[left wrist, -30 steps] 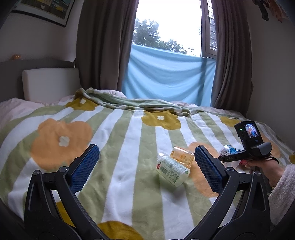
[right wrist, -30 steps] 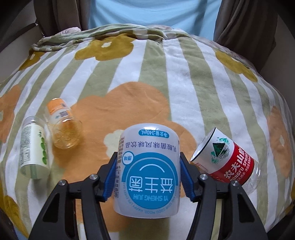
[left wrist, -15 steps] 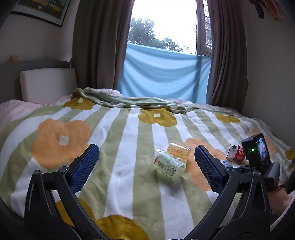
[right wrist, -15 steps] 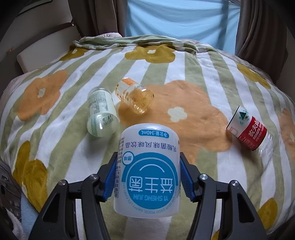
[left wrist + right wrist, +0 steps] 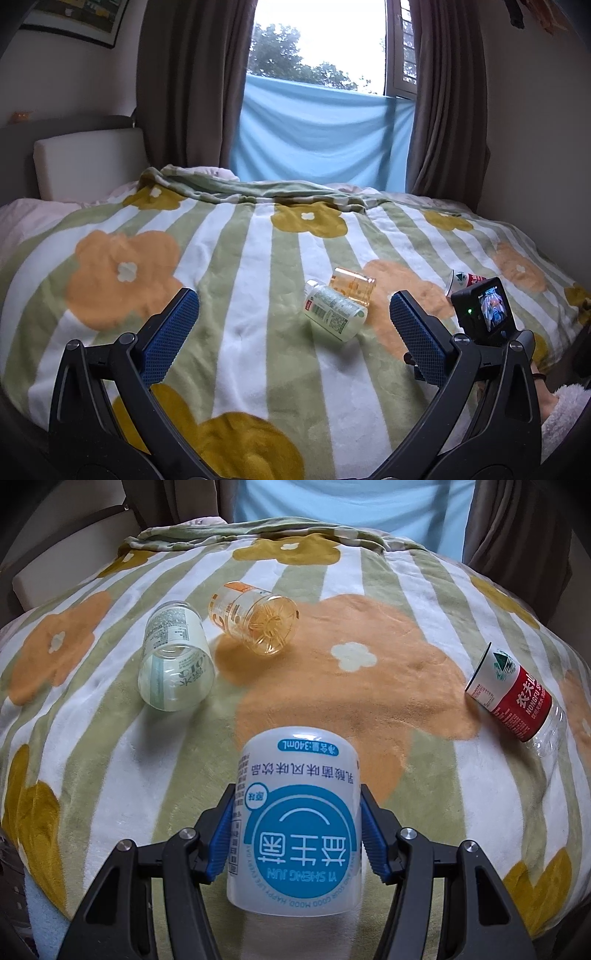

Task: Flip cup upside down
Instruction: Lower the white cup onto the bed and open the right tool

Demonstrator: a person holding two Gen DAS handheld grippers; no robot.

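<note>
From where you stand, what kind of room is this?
Most likely a bedroom: a bed under a flowered striped blanket, a padded headboard, and curtains at the window.

The white cup (image 5: 295,823) with a big blue circle is upside down, above the bed (image 5: 424,812).

Glossy plastic cup (image 5: 295,823), fleecy blanket (image 5: 424,775)
</note>
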